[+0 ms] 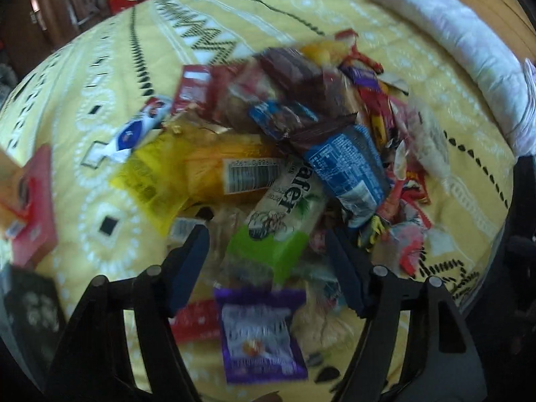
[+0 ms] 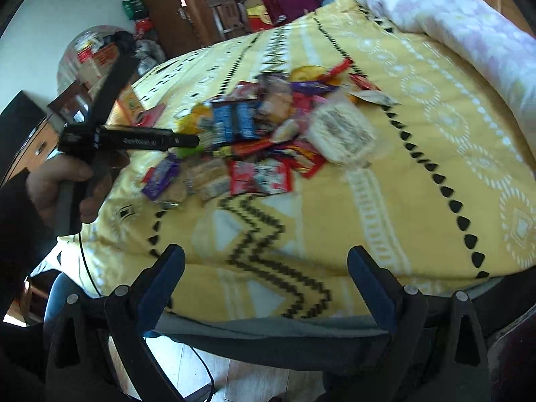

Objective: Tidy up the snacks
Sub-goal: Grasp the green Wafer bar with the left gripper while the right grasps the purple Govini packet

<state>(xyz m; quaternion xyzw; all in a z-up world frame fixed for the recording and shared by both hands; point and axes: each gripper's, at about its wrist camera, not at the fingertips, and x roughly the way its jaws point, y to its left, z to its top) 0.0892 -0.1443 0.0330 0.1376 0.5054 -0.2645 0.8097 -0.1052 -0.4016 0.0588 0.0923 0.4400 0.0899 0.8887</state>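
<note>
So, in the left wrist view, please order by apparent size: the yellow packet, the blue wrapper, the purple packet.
1. yellow packet, largest.
2 and 3. blue wrapper and purple packet look about alike; the purple one lies nearest the camera, so I do not rank them.

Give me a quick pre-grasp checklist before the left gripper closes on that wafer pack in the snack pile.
1. Left gripper open: ok.
2. Wafer pack between the fingers: ok, its green end sits in the gap.
3. Only one item in the gap: cannot tell, image blurred, neighbours crowd in.
4. Wafer pack free on top: not ok, blue packet overlaps its far end.
5. Right gripper clear of the pile: ok, open above bare bedspread.
</note>
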